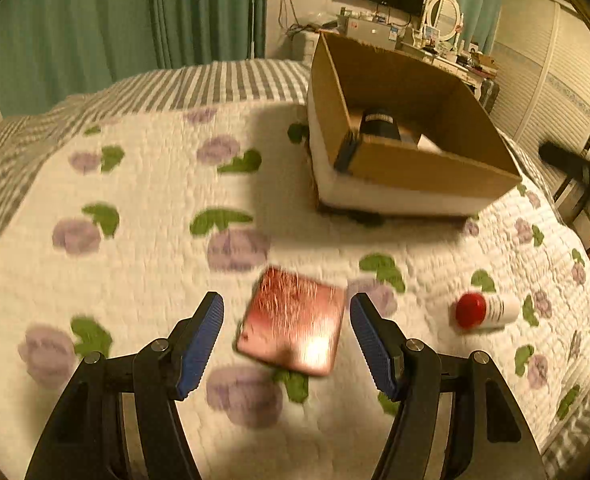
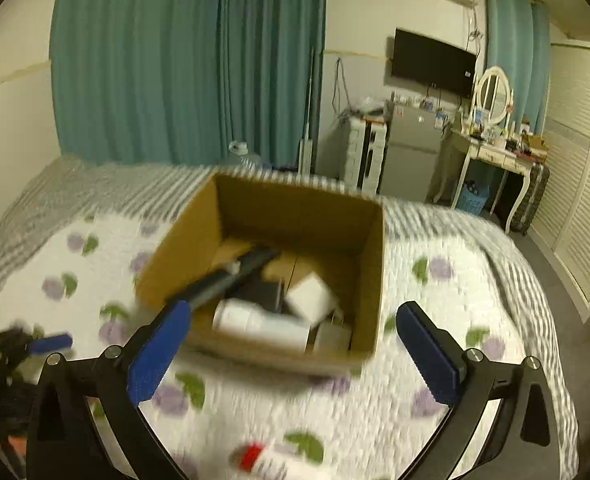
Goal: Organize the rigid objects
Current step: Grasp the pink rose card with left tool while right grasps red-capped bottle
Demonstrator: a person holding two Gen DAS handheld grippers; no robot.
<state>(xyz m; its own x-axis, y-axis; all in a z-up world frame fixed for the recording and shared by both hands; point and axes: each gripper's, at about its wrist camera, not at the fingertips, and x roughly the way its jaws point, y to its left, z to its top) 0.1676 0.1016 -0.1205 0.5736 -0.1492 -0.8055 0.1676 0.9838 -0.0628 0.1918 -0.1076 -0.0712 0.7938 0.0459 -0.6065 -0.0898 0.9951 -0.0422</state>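
A shiny pink flat case (image 1: 295, 322) lies on the quilt, between and just beyond the blue fingertips of my left gripper (image 1: 287, 306), which stands open above it without touching. To its right lies a white bottle with a red cap (image 1: 485, 310), also seen blurred at the bottom of the right wrist view (image 2: 259, 458). The cardboard box (image 1: 435, 170) sits farther back; it holds a dark cylinder (image 1: 379, 124). In the right wrist view my right gripper (image 2: 295, 332) is wide open in front of the box (image 2: 371, 280), which contains a white bottle (image 2: 255, 322), a white block (image 2: 311, 298) and a dark long object (image 2: 231, 276).
The bed is covered by a white quilt with purple flowers (image 1: 135, 280) over a grey striped sheet (image 1: 215, 84). Green curtains (image 2: 175, 60), a small fridge (image 2: 411, 152), a dressing table with a mirror (image 2: 491, 144) and a louvred wardrobe (image 2: 575, 200) stand beyond the bed.
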